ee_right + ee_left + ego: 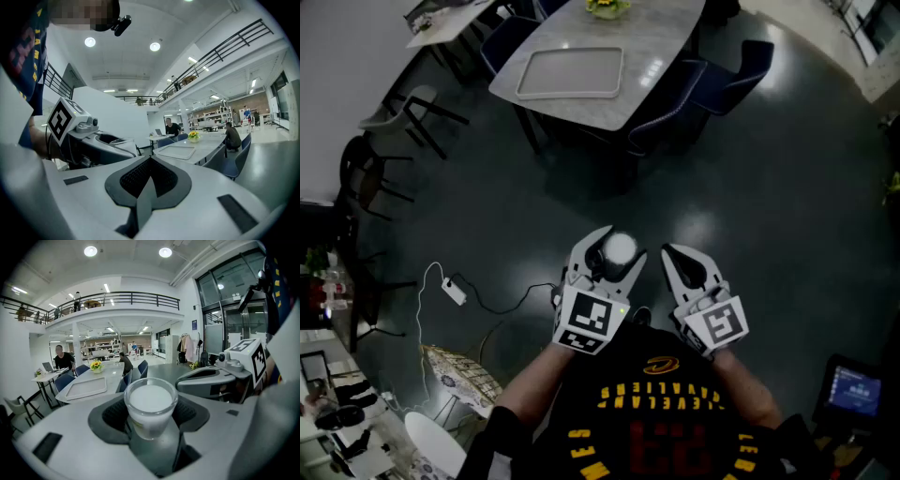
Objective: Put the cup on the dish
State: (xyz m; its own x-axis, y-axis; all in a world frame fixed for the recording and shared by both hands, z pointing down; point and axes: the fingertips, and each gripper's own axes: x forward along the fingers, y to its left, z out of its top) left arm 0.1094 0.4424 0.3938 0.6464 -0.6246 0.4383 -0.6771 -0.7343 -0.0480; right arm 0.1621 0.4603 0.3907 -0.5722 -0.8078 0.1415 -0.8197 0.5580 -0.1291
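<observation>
From overhead, the cup (620, 248) is a white blob; close-up, clear-walled.

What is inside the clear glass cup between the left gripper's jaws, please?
Something white fills the clear glass cup nearly to its rim; whatever lies below that surface is hidden.

Dark glossy floor (787, 178), marble table (661, 37), blue chairs (748, 67)

Black shirt (581, 417), upside-down yellow lettering "CLEVELAND CAVALIERS"; dim red number "23" beneath it
</observation>
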